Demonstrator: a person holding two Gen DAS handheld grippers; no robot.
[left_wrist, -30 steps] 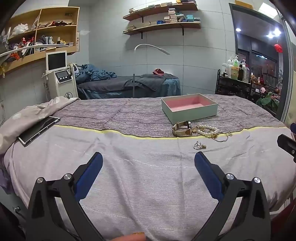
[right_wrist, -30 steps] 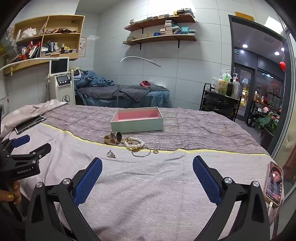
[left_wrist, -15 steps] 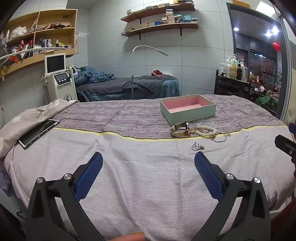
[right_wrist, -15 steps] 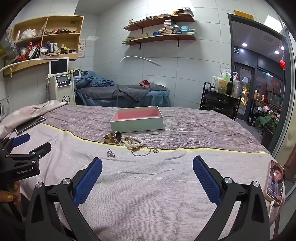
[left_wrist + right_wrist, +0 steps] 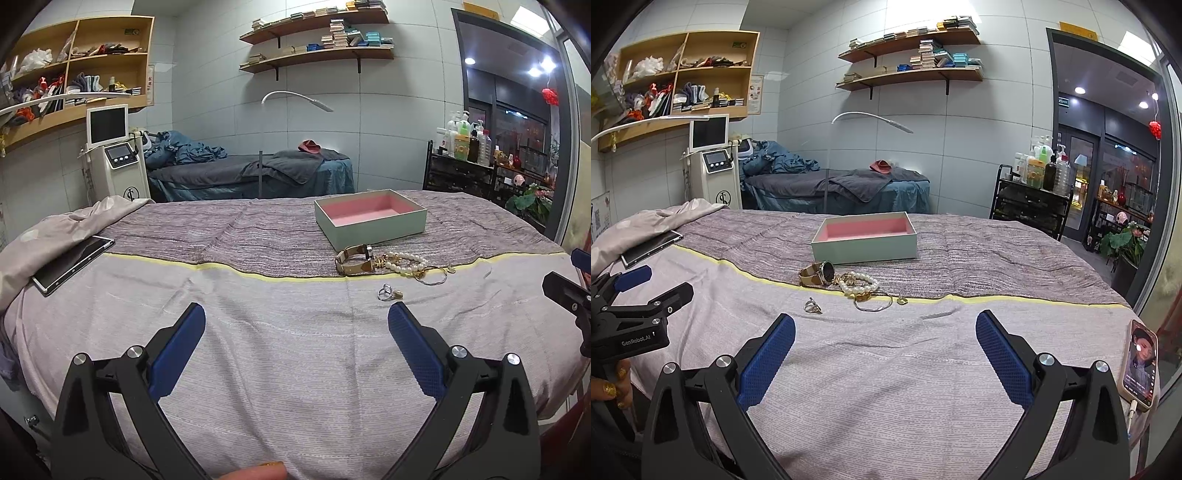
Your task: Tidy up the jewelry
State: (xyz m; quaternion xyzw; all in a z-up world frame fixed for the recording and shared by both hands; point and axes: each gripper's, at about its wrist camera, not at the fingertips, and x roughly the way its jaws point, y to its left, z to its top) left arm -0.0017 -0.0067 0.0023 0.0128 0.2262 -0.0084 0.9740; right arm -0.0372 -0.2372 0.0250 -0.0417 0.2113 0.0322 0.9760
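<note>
Ribbed grey bedspread (image 5: pixel 886 369) under pink-lined rectangular box (image 5: pixel 864 242), gold watch (image 5: pixel 818 275), pearl bracelet (image 5: pixel 858 284); both grippers (image 5: pixel 295 328) (image 5: pixel 885 328) spread wide, empty.

A bed (image 5: pixel 886 369) fills the frame's centre, bearing a pink-lined box (image 5: pixel 864 240), gold watch (image 5: pixel 816 275), pearl bracelet (image 5: pixel 858 284), ring (image 5: pixel 812 306), a tablet (image 5: pixel 652 247) at left, and a phone (image 5: pixel 1141 369) at lower right.

The right gripper (image 5: pixel 570 291) is cut off by the left-wrist view's edge; the ring (image 5: pixel 388 293) is too small to detail; the phone (image 5: pixel 1140 369) screen's text is unreadable.
</note>
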